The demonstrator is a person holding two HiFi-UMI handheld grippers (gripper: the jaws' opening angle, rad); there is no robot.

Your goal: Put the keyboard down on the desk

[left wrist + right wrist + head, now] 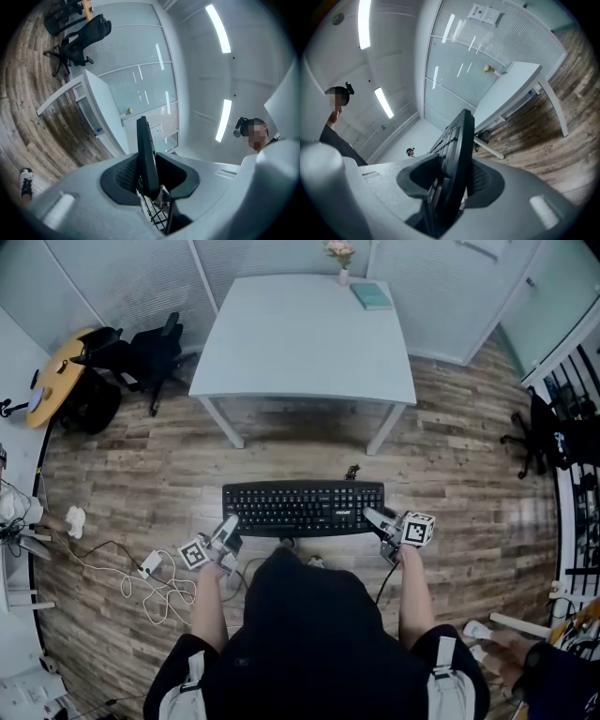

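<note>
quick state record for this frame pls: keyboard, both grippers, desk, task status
keyboard: black keyboard, held level in the air over the wood floor, short of the desk
left gripper: left gripper shut on the keyboard's left end
right gripper: right gripper shut on the keyboard's right end
desk: white desk beyond the keyboard; flower vase and teal book at its far edge, near part bare
task status: keyboard not yet on the desk
</note>
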